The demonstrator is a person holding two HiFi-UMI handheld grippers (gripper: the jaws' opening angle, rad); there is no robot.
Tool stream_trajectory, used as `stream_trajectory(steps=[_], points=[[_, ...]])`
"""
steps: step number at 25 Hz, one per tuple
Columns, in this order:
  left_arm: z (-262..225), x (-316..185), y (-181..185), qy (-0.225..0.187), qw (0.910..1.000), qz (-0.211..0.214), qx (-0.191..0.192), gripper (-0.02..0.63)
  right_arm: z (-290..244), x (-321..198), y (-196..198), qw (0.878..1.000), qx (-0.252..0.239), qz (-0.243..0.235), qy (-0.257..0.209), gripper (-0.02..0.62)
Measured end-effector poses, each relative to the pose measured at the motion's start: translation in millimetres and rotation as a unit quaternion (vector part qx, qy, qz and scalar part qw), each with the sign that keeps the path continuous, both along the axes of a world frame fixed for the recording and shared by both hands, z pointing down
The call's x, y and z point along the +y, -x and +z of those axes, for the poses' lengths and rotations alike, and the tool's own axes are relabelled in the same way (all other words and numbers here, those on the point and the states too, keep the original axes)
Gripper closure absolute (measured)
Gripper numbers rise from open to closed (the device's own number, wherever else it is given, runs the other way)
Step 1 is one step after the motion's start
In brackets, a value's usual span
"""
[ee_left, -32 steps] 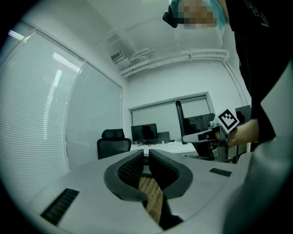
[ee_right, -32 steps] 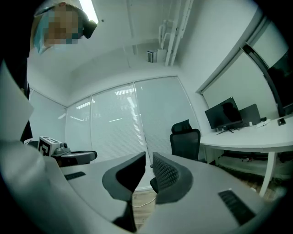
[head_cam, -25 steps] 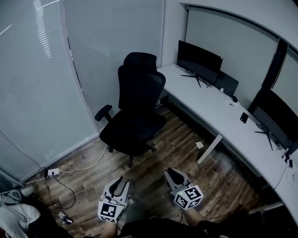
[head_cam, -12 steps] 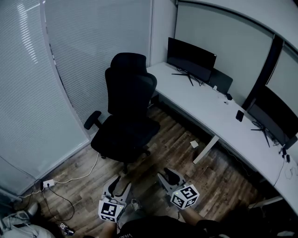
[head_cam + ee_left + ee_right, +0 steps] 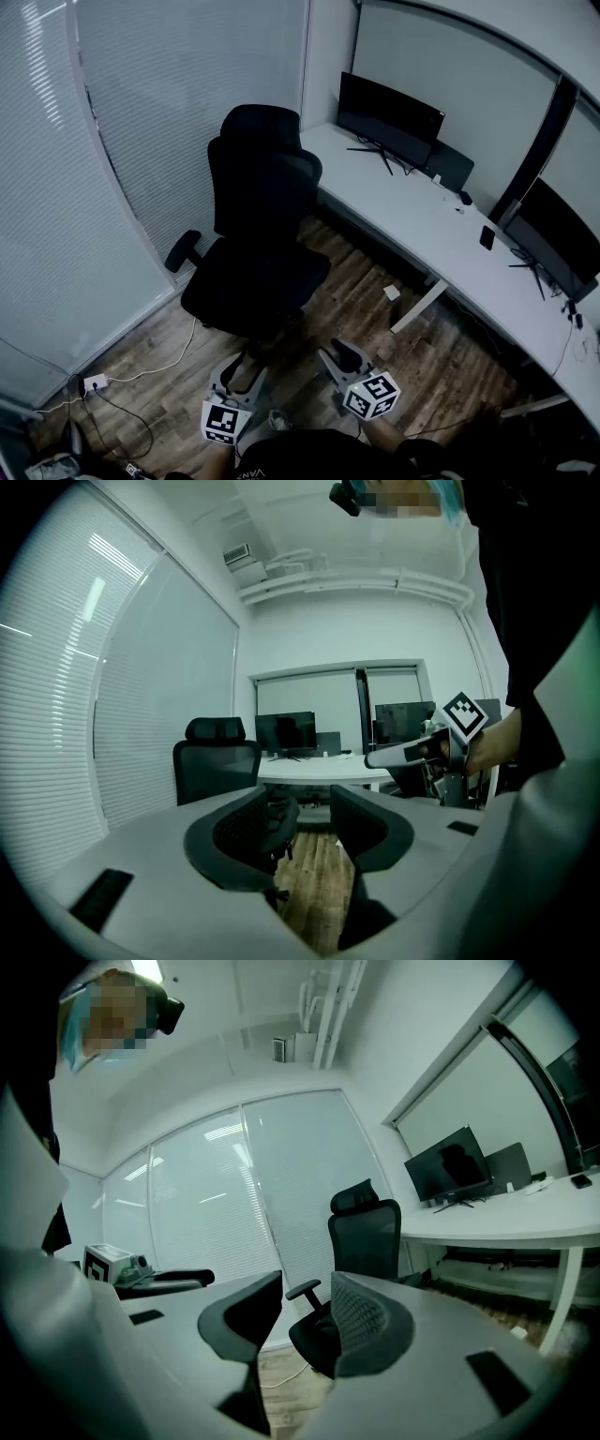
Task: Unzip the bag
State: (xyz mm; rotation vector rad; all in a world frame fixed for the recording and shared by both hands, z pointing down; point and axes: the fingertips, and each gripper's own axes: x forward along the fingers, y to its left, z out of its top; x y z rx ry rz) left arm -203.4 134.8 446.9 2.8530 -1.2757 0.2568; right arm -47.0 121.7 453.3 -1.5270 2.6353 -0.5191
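Nearest, at the bottom edge of the head view, the left gripper point(image 5: 246, 366) and the right gripper point(image 5: 339, 354) are held side by side, a little apart, each with its marker cube toward the person. Both point out over the wooden floor point(image 5: 375, 314). Both sets of jaws have just been opening and stand released, with nothing between them. The left gripper view shows only floorboards and the chair base through its gap, and the right gripper view shows the chair seat. Where the bag is I cannot tell, as no view shows it. Just beyond the grippers stands a black office chair point(image 5: 258, 234) with a headrest, its back turned to the blinds. To its left a white cable point(image 5: 178, 349) runs across the floor to a power strip point(image 5: 94, 382) near the foot of the blinds. To the chair's right a small pale object point(image 5: 392, 292) lies on the floor beside the white desk leg point(image 5: 419, 305). Past that, a long white desk point(image 5: 422, 230) curves along the right wall. A dark monitor point(image 5: 389, 117) stands at its far end, a second monitor point(image 5: 553, 246) near its right end, and a small dark flat item point(image 5: 487, 237) at the desk's front edge between them. Farthest, the closed blinds point(image 5: 141, 141) fill the left wall.
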Motion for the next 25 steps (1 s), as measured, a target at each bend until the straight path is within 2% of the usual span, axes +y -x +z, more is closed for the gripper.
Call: stream_trajectory(steps=[7, 13, 18, 25], points=[[1.8, -37.0, 16.9, -0.007, 0.9997, 0.023, 0.000, 0.402, 6.3, -34.2, 16.6, 1.000, 0.006, 0.018, 0.007, 0.451], [13.1, -52.9, 26.5, 0.001, 0.9996, 0.026, -0.008, 0.402, 19.3, -46.6, 26.0, 1.000, 0.007, 0.020, 0.020, 0.451], [25.6, -61.5, 18.7, 0.010, 0.9994, 0.027, -0.020, 0.402, 30.8, -59.1, 16.9, 0.999, 0.005, 0.021, 0.027, 0.451], [41.0, -81.6, -4.9, -0.001, 0.9987, 0.017, -0.049, 0.401, 53.6, -76.7, -5.6, 0.999, 0.005, 0.004, 0.045, 0.451]])
